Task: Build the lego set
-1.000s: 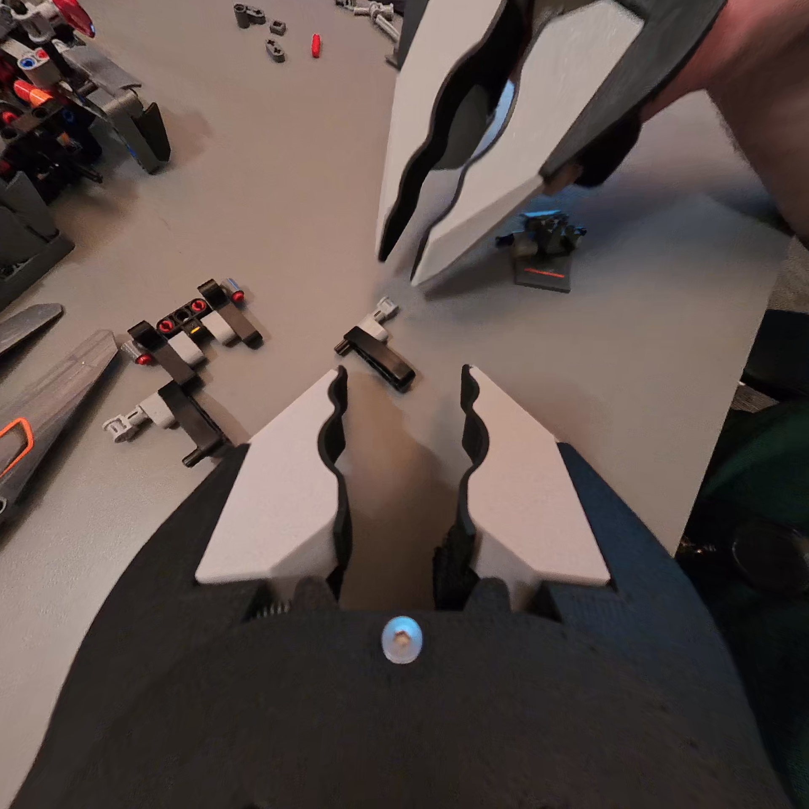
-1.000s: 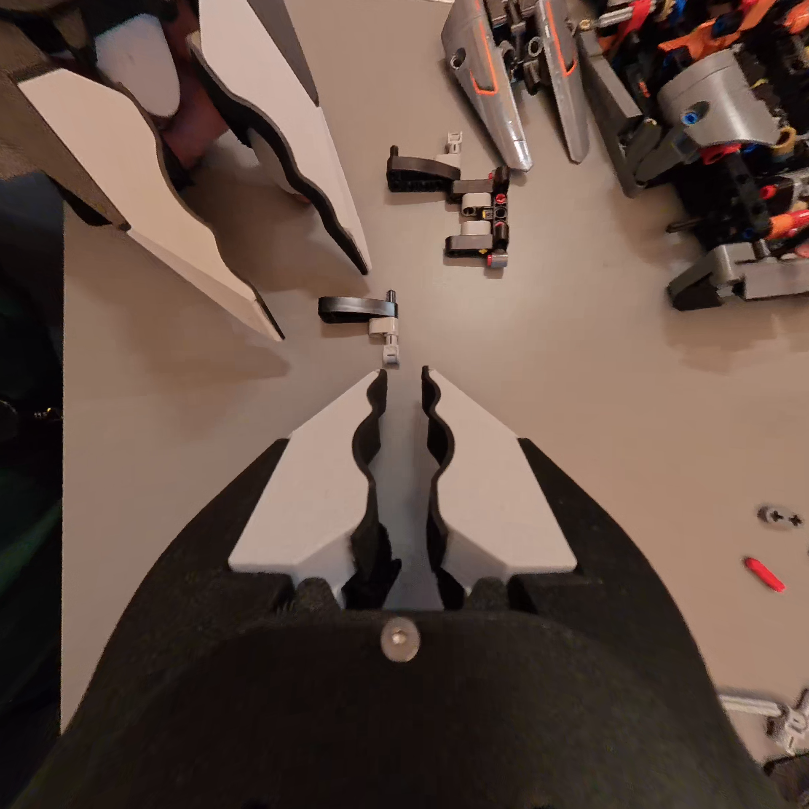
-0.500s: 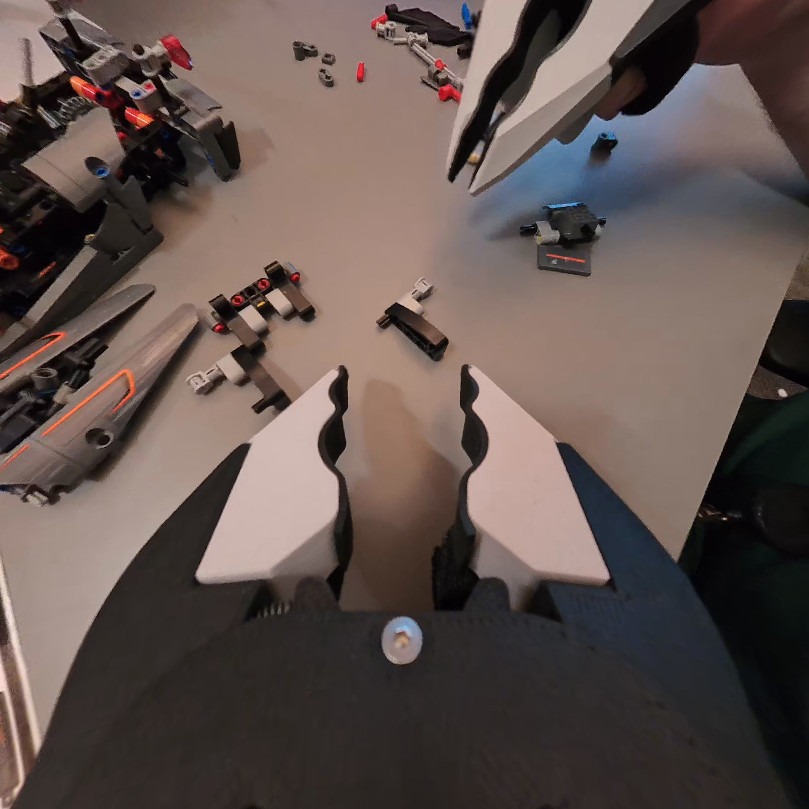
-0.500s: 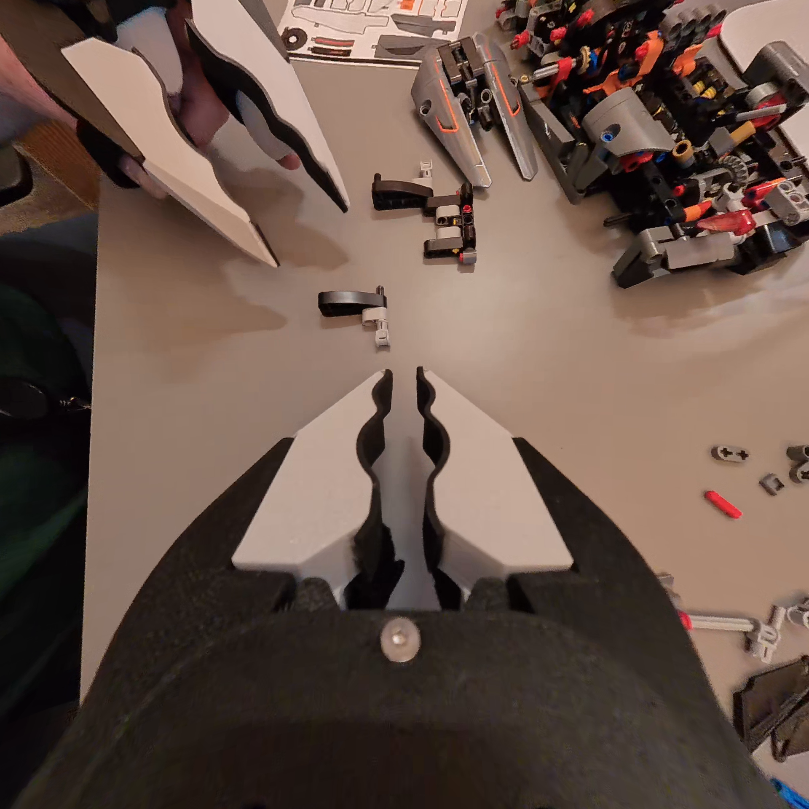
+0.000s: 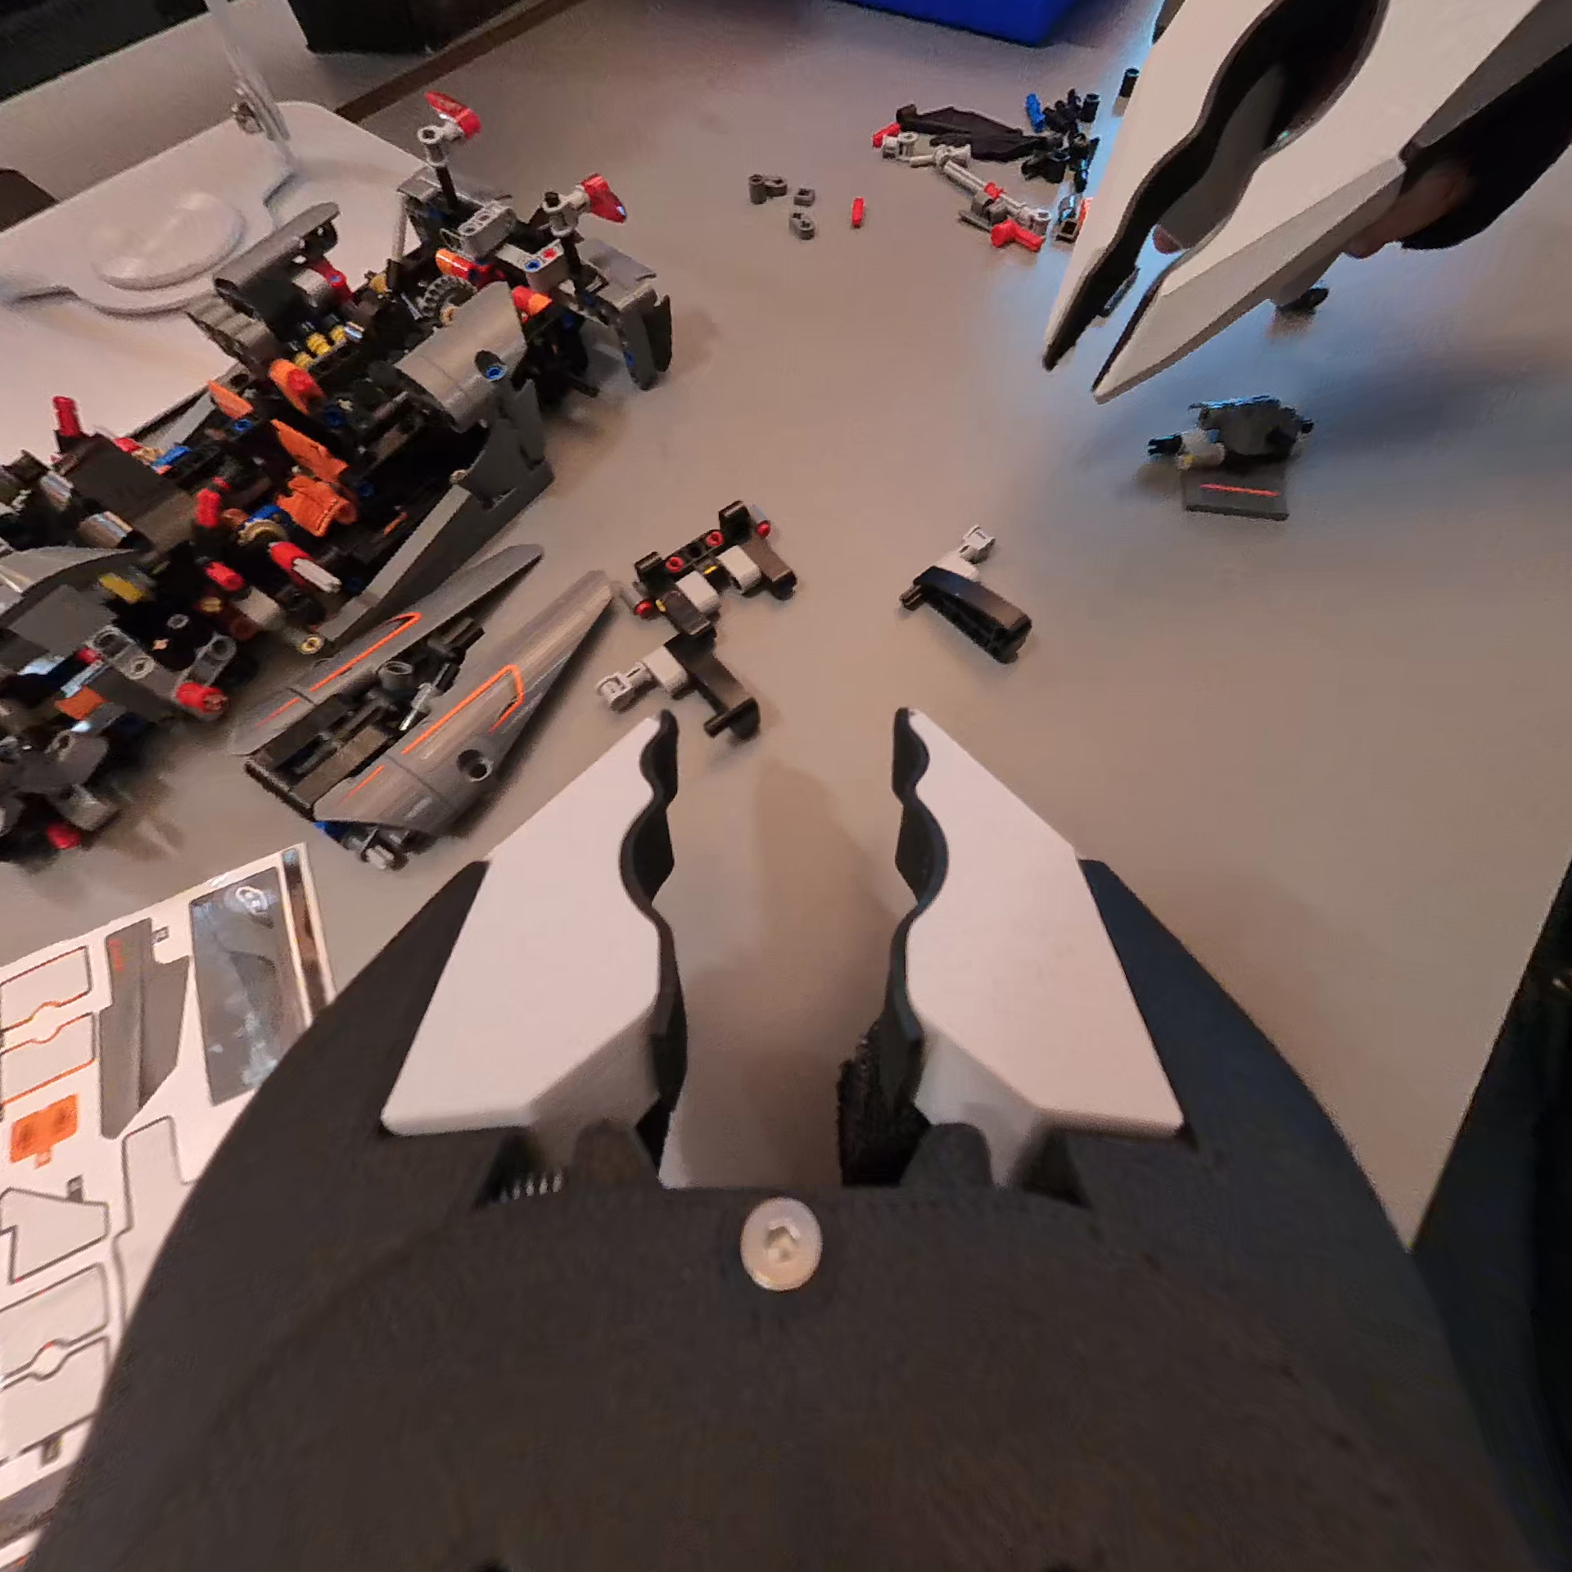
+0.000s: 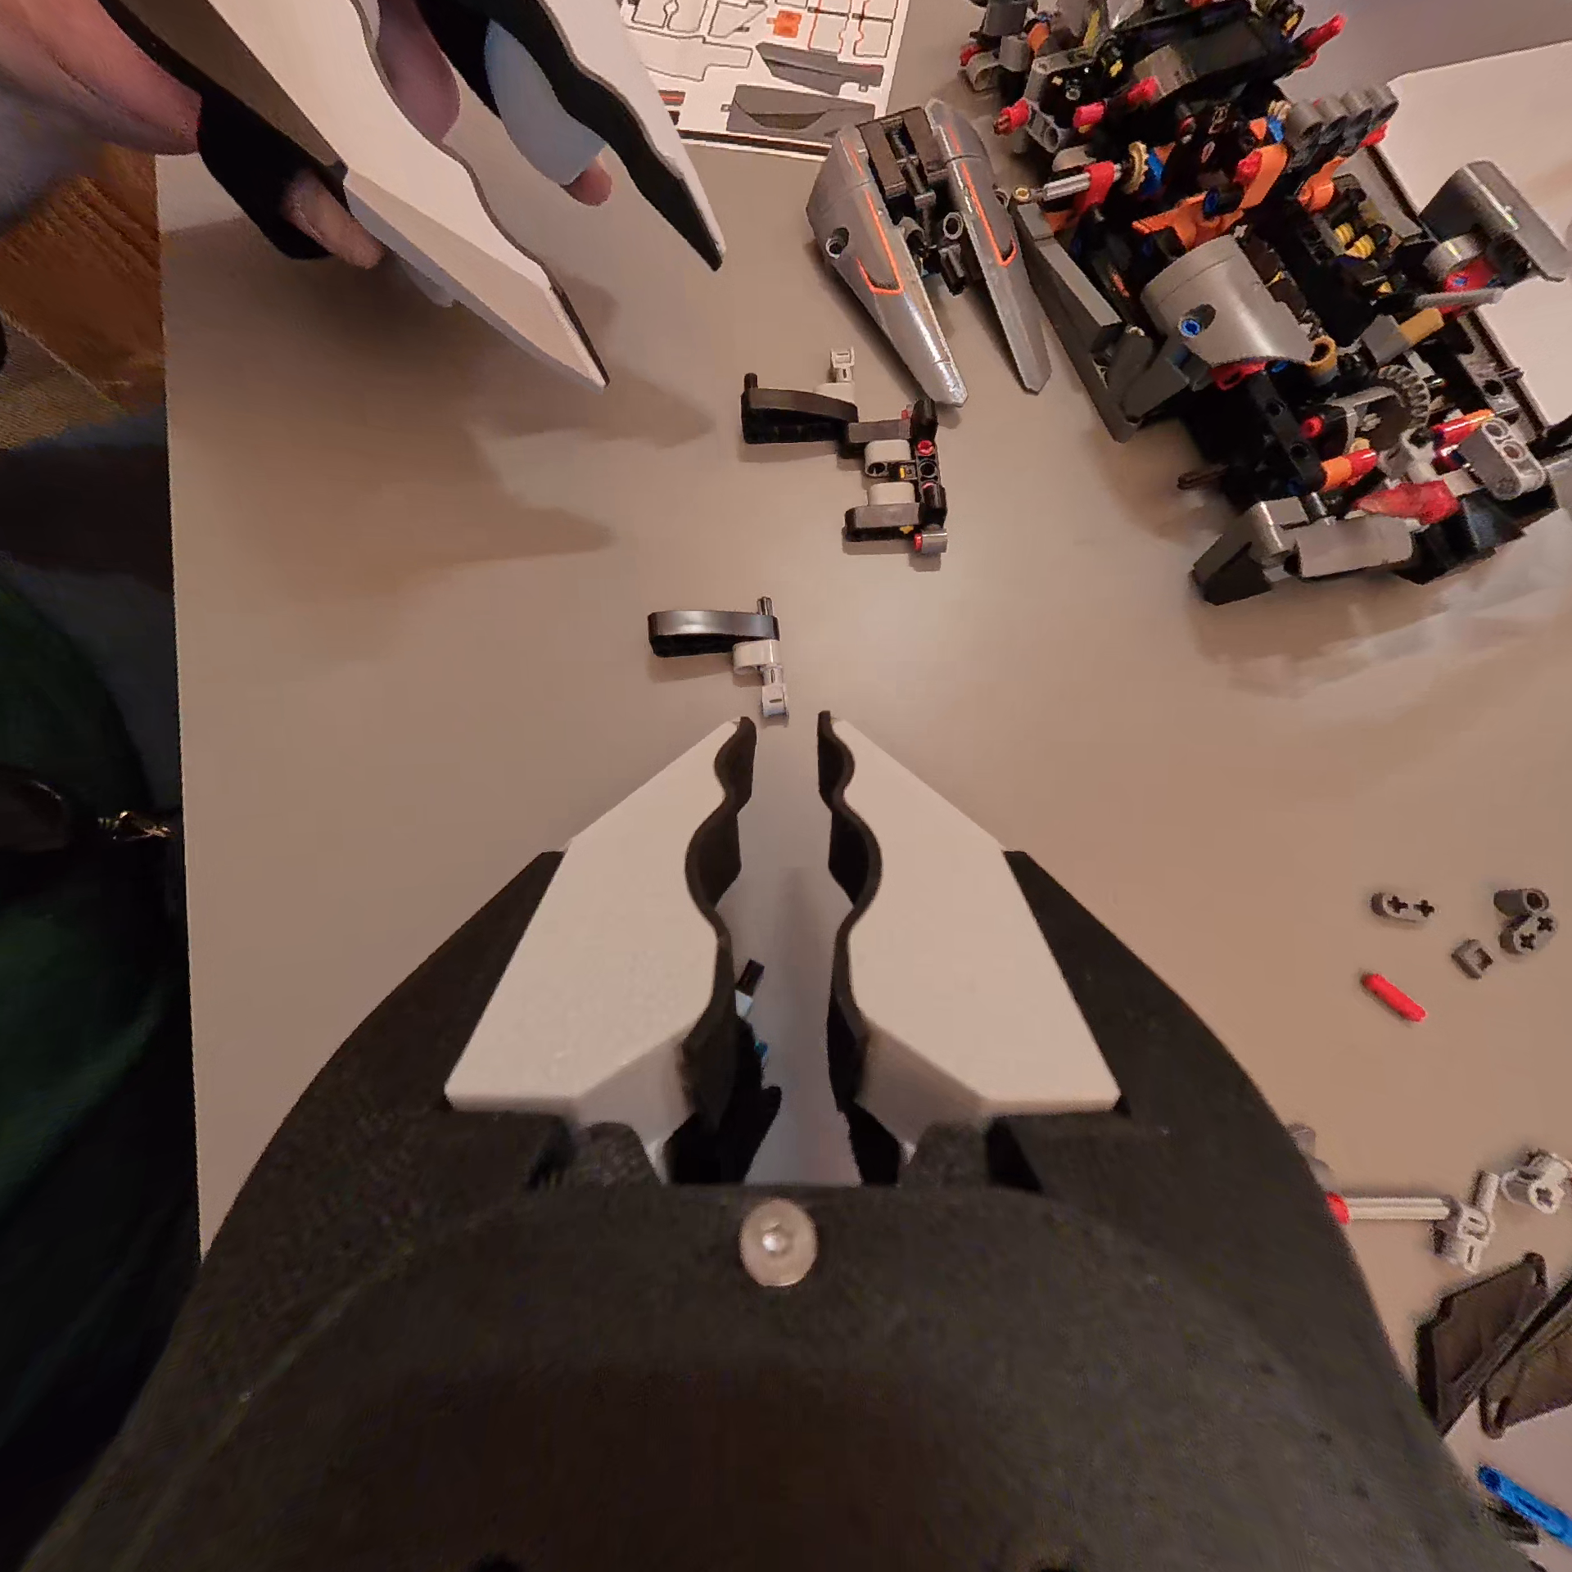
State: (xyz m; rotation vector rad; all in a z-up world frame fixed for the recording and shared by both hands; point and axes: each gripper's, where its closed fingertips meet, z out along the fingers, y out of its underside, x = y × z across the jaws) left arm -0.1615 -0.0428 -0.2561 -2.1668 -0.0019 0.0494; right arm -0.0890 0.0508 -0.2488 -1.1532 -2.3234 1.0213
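A small black curved beam with a light grey connector (image 5: 970, 604) lies on the grey table (image 5: 851, 408), and also shows in the right wrist view (image 6: 714, 634). A black sub-assembly with red pins (image 5: 706, 587) (image 6: 885, 459) lies to one side of it. My left gripper (image 5: 783, 723) is wide open and empty, held above the table short of both pieces. My right gripper (image 6: 784, 721) is empty with only a narrow gap between its fingers, its tips just short of the grey connector. Each gripper shows in the other's view, the right (image 5: 1076, 378) and the left (image 6: 655, 315).
A large part-built model (image 5: 298, 442) (image 6: 1276, 298) and a grey wing panel with orange stripes (image 5: 425, 723) lie beside a sticker sheet (image 5: 102, 1063). A dark piece with a flat tile (image 5: 1233, 459) and several loose small parts (image 6: 1446, 936) lie about. The table edge (image 6: 179, 766) is close. Tip to tip, the grippers are about 12 cm apart.
Both grippers have lifted and pulled back from the small black-and-grey piece, so more of the table shows. Finger gaps look unchanged. No piece has moved.
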